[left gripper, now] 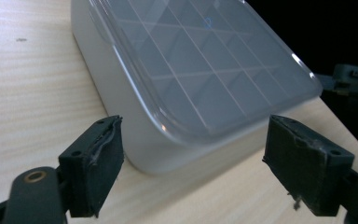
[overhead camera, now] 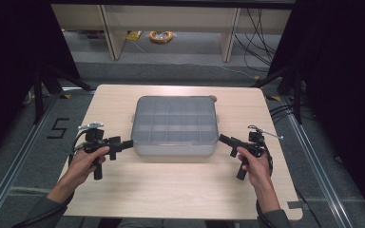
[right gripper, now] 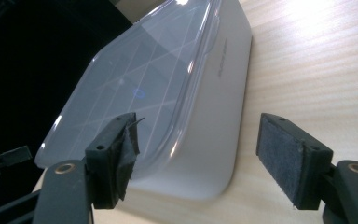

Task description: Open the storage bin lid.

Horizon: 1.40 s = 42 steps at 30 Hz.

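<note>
A lidded compartment box (overhead camera: 175,126) lies mid-counter (overhead camera: 180,190), long axis left to right. Left gripper (overhead camera: 126,146) and right gripper (overhead camera: 224,139), fingers spread and empty, flank its near corners equally.

The pale, light-wood-grain tabletop (overhead camera: 180,190) carries fine lengthwise streaks, and on it the translucent grey plastic divided organiser box (overhead camera: 175,126) shows a grid of paler divider lines through its clear, glossy lid (left gripper: 205,60), with milky white-grey side walls in both gripper views. The left black two-jaw gripper (overhead camera: 128,145) and the right black two-jaw gripper (overhead camera: 224,139) are matt black, their jaw pads a dark charcoal with a rough, frayed texture. The floor (overhead camera: 19,142) is dark grey, marked with a black "5" (overhead camera: 58,128).
</note>
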Motion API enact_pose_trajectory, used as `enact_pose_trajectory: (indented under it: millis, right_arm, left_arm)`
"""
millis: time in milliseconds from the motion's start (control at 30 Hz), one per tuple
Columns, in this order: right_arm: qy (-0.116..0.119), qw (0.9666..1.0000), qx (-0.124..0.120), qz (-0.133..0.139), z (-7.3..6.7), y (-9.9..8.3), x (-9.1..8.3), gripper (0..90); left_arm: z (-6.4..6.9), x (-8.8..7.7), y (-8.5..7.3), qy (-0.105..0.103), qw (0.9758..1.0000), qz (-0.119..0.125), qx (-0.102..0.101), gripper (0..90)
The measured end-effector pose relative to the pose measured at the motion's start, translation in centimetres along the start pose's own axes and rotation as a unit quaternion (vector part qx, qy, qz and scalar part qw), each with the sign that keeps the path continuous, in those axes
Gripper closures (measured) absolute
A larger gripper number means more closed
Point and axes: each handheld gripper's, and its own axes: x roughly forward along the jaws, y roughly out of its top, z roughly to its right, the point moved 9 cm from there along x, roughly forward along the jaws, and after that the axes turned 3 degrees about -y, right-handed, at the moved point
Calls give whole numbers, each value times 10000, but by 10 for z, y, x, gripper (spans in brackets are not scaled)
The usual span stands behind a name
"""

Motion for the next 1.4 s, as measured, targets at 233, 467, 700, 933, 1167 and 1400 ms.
enact_pose_trajectory:
  millis: [233,467,700,933,1167,1400]
  right_arm:
    - [68,9999,113,63,-3,16,14,316]
    - [13,9996,282,-63,-7,29,29,327]
    - [-163,9999,37,9,1,45,48,364]
    - [-245,9996,129,-61,2,50,59,444]
    - [-300,9994,133,-105,-1,48,71,510]
    - [-329,9994,56,-18,0,48,76,558]
  left_arm:
    - [-9,22,29,153,9997,77,-187,199]
    - [-29,46,40,278,9987,-100,-403,207]
    - [-43,60,52,366,9978,-142,-541,213]
    - [-52,70,59,309,9975,-211,-594,272]
    - [-54,79,59,364,9975,-327,-507,377]
    - [-56,80,59,443,9968,-221,-626,506]
